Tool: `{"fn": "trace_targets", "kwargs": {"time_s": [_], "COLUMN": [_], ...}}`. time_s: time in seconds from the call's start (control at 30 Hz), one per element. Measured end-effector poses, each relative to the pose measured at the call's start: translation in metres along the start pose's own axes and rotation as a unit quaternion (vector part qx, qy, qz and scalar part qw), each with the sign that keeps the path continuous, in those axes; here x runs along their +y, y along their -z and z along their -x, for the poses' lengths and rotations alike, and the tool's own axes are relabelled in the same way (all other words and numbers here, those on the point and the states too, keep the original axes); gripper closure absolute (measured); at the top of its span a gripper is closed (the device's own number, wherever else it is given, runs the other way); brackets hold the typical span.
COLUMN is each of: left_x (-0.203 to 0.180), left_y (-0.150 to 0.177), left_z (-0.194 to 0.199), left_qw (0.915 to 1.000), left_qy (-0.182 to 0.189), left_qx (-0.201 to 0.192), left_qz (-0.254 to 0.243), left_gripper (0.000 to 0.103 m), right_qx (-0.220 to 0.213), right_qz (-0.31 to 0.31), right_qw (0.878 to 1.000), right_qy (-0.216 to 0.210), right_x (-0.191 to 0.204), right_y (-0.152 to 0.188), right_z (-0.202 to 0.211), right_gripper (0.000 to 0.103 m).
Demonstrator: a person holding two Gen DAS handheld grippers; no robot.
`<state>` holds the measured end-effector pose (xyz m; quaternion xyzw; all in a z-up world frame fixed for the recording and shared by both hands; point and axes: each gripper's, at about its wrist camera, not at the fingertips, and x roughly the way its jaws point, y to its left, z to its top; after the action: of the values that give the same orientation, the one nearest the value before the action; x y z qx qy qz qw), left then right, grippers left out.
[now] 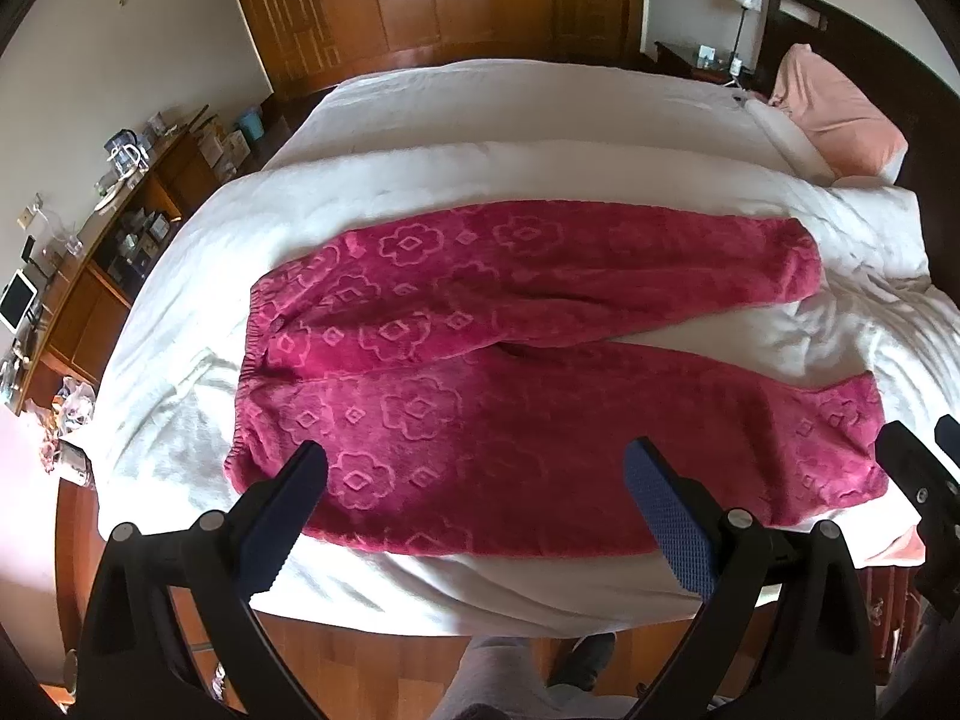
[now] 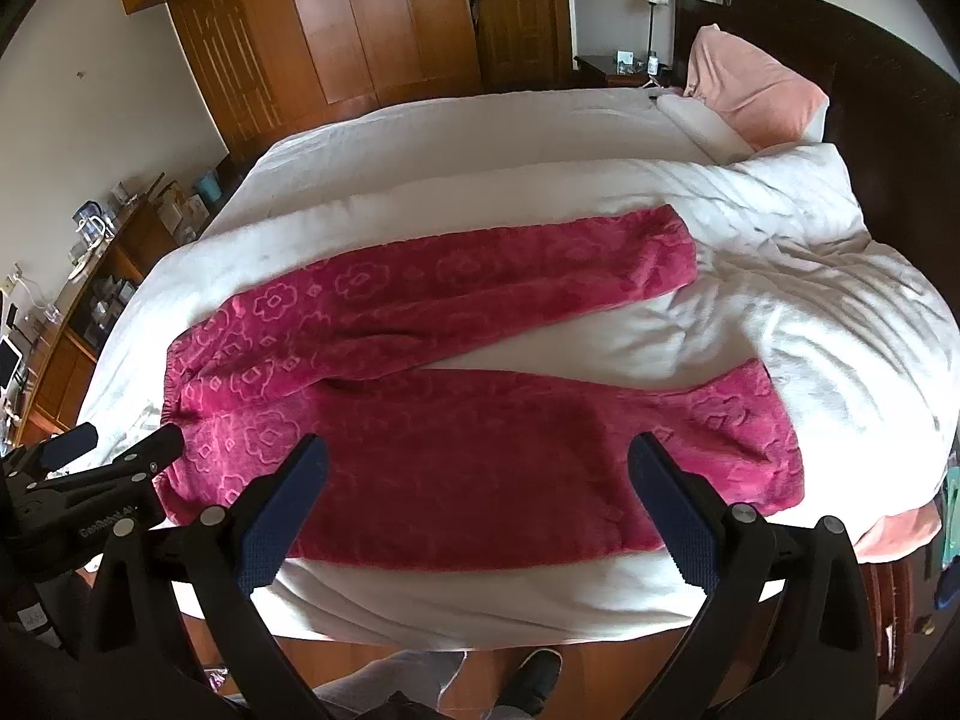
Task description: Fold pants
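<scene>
1. The pants [image 1: 540, 360], of red fleece with a raised flower pattern, are shown spread flat on the white blanket [image 1: 420, 180] of the bed, near its front edge, with both legs apart and no fold yet made.
2. The long axis of the pants runs crosswise to both tools: the waistband [image 1: 252, 360] lies to the left, the near cuff [image 1: 852, 432] and far cuff [image 1: 792, 258] to the right.
3. The left tool [image 1: 477, 480] is seen spread wide and empty, held above the near leg toward the waistband end.
4. The right tool [image 2: 477, 474] is likewise spread and empty, held above the same leg toward the cuff end.
5. The waistband is thus judged nearer the left tool and the near cuff nearer the right.
6. Small white lettering is visible on the left tool's body in the right wrist view; it is too small to be read with certainty. No brand or label is seen on the pants.
</scene>
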<state>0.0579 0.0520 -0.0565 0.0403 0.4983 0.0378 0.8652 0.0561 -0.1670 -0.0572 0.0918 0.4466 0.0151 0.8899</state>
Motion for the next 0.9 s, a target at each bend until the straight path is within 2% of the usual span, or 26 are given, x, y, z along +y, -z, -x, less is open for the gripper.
{"fn": "trace_targets", "kwargs": {"time_s": [0.3, 0.57, 0.9], "left_x": [0.014, 0.026, 0.054], "left_y": [-0.011, -0.026, -0.051], "left_z": [-0.022, -0.051, -0.109], "left_qw": [0.9999, 0.9996, 0.9981], "left_qy": [-0.003, 0.0, -0.007], "left_qx": [0.013, 0.029, 0.062], "left_qz": [0.001, -0.001, -0.002], "left_gripper": [0.005, 0.005, 0.005], "right_qx": [0.015, 0.016, 0.027], "right_qz": [-0.007, -0.028, -0.044], "right_qw": [1.0, 0.999, 0.997], "right_qy": [0.005, 0.037, 0.057], "right_x": [0.008, 0.003, 0.006], "right_y": [-0.01, -0.028, -0.053], "right_z": [-0.025, -0.05, -0.092], "right_gripper": [0.003, 0.003, 0.003]}}
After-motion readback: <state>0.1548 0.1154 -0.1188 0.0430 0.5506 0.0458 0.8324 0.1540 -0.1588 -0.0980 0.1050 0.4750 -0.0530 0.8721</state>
